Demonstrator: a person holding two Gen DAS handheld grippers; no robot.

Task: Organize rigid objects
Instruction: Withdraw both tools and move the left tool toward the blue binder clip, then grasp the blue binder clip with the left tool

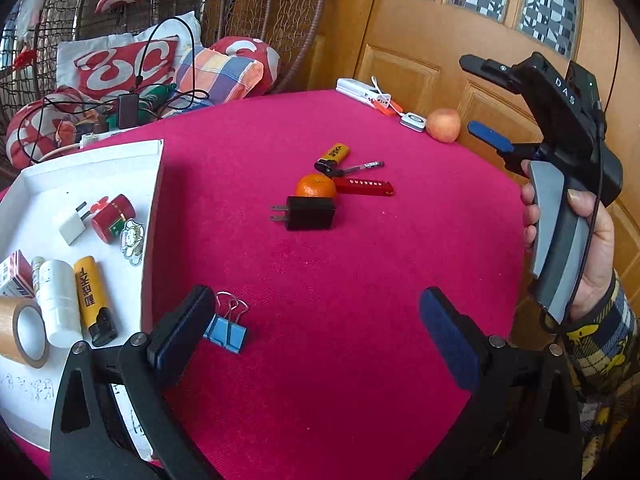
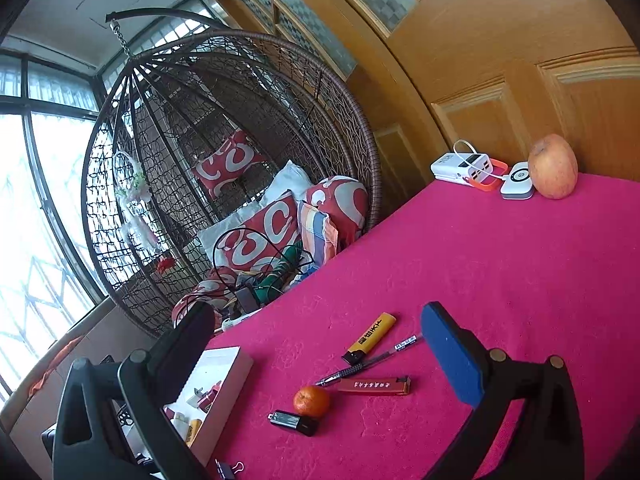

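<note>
Loose on the pink tablecloth (image 1: 340,280) lie a black plug adapter (image 1: 310,213), a mandarin (image 1: 316,186), a red lighter (image 1: 364,187), a yellow lighter (image 1: 334,156) and a pen (image 1: 360,167). A blue binder clip (image 1: 226,330) rests just beside my left gripper's left finger. My left gripper (image 1: 316,332) is open and holds nothing. A hand holds my right gripper (image 1: 482,100) at the table's right side, open. In the right wrist view my right gripper (image 2: 320,352) stands open above the adapter (image 2: 294,422), mandarin (image 2: 311,401), red lighter (image 2: 376,385) and yellow lighter (image 2: 370,338).
A white tray (image 1: 80,168) at the left holds a white plug, a red can, a yellow lighter, a white bottle and a tape roll. An apple (image 1: 443,125), a power bank (image 1: 362,92) and a small white device (image 1: 412,121) sit at the far edge by wooden doors. A wicker chair stands behind.
</note>
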